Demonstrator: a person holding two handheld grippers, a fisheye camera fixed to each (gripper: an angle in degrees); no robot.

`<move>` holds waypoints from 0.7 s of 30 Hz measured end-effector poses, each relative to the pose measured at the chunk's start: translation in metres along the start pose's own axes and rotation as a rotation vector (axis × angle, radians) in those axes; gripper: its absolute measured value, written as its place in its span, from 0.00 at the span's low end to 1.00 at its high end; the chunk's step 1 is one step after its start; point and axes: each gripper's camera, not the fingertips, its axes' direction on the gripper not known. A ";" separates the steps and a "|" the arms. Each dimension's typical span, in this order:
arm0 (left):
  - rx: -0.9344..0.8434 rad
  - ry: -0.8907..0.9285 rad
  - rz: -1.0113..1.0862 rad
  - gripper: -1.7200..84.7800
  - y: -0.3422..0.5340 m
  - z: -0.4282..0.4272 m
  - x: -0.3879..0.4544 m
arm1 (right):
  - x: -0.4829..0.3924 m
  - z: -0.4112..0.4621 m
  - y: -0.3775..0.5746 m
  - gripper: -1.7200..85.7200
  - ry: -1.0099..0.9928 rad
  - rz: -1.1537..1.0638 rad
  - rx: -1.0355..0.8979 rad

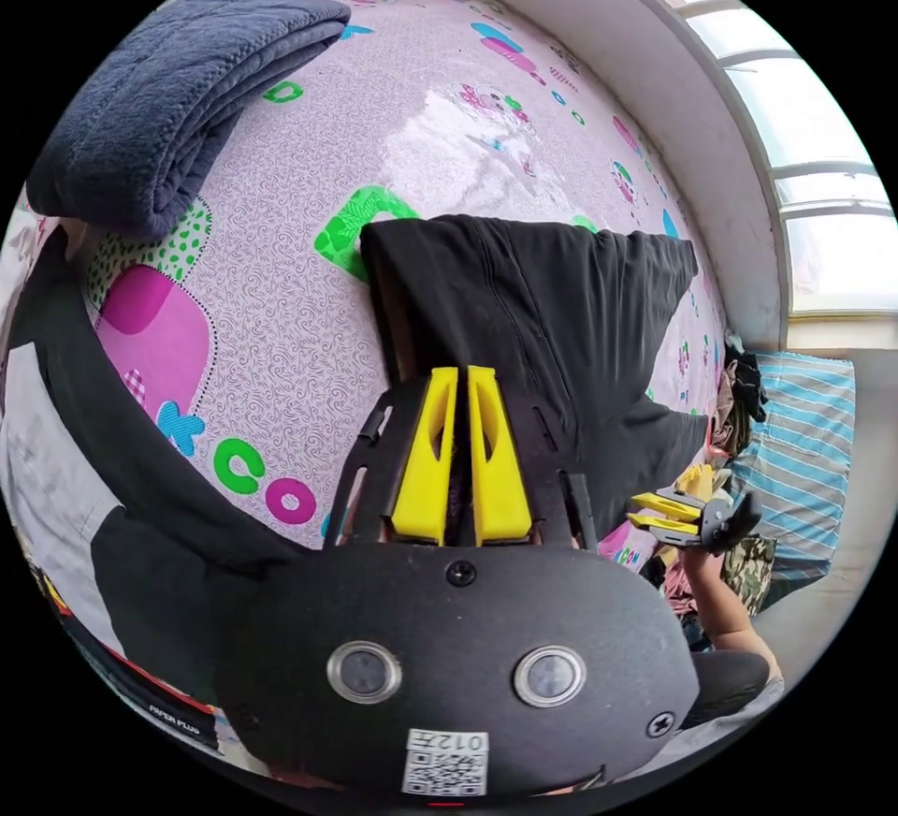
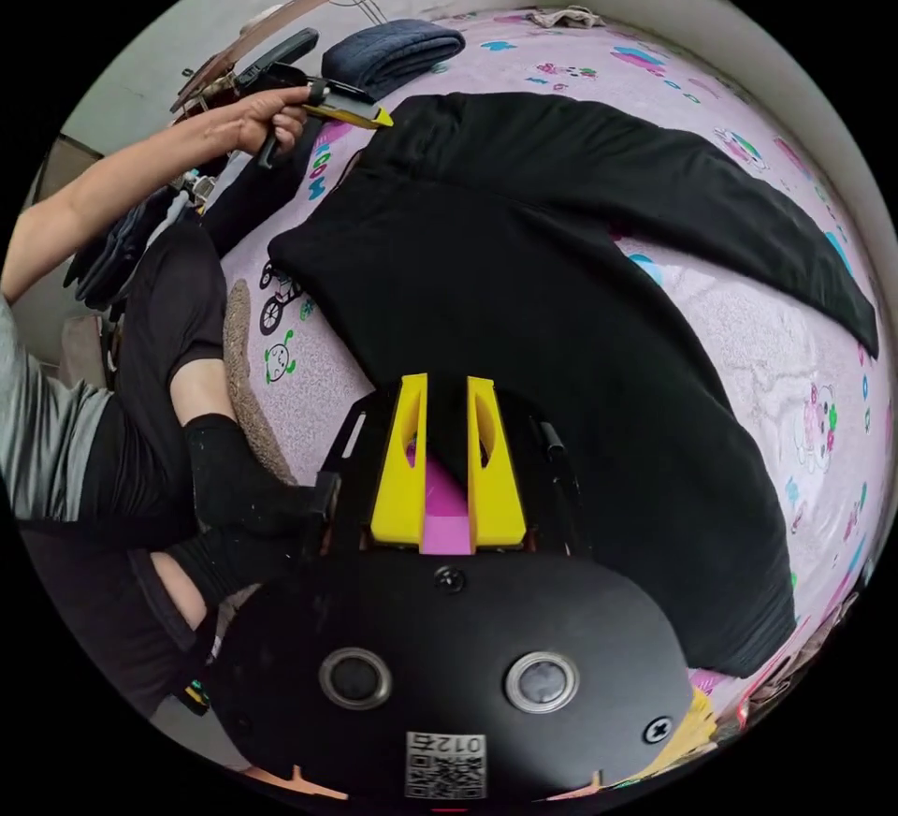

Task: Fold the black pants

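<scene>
Black pants (image 2: 561, 292) spread on a patterned mat (image 2: 748, 329), legs running lengthwise away from the waist end, where the left gripper (image 2: 374, 116) meets the corner. Left gripper jaws nearly together, apparently pinching black fabric. Right gripper (image 2: 447, 404) at the near edge, jaws apart. Folded blue blanket (image 1: 178, 95) lies well apart

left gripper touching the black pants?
Touching. In the left gripper view, the left gripper is nearly shut with black pants fabric pinched between its jaws.
</scene>
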 end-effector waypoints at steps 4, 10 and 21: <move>0.020 0.012 0.074 0.04 0.009 -0.005 0.002 | 0.019 0.016 0.011 0.07 0.104 0.085 -0.014; 0.256 0.175 0.154 0.03 0.021 -0.066 0.006 | 0.030 -0.026 0.005 0.04 0.078 0.098 0.037; 0.122 -0.186 0.069 0.04 0.055 -0.006 -0.011 | 0.108 -0.041 0.001 0.01 0.047 0.129 -0.073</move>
